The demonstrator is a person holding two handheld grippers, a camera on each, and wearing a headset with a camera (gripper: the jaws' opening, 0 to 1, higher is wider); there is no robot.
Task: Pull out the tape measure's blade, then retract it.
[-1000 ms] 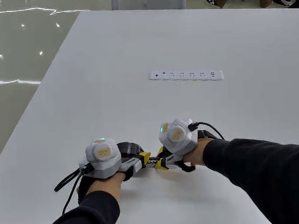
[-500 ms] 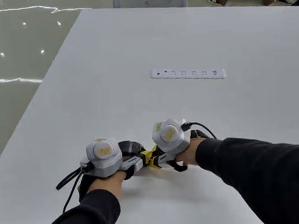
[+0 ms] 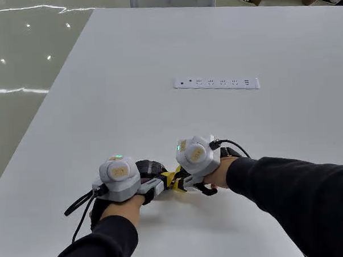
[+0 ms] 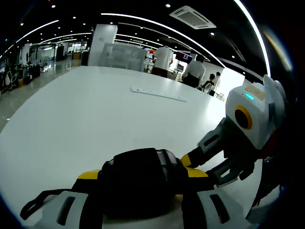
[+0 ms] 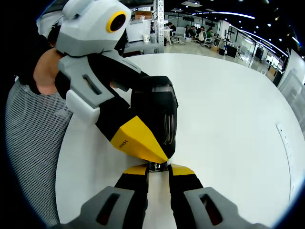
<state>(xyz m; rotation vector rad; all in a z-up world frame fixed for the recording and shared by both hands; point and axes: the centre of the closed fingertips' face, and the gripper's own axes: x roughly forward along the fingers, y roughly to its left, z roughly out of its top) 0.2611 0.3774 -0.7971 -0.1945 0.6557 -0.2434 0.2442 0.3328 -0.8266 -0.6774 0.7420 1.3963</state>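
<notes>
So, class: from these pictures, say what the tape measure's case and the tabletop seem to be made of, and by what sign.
Tape measure's case: probably black plastic, perhaps rubber-coated; dull finish with moulded ribs.
Tabletop: smooth white, likely laminate or painted board; even colour, soft sheen, no grain.

sleeves [image 3: 294, 194] black | left gripper [image 3: 160, 180], right gripper [image 3: 177, 184] pale grey | fingers [image 5: 136, 170] yellow-tipped | cables [image 3: 78, 207] likely black
</notes>
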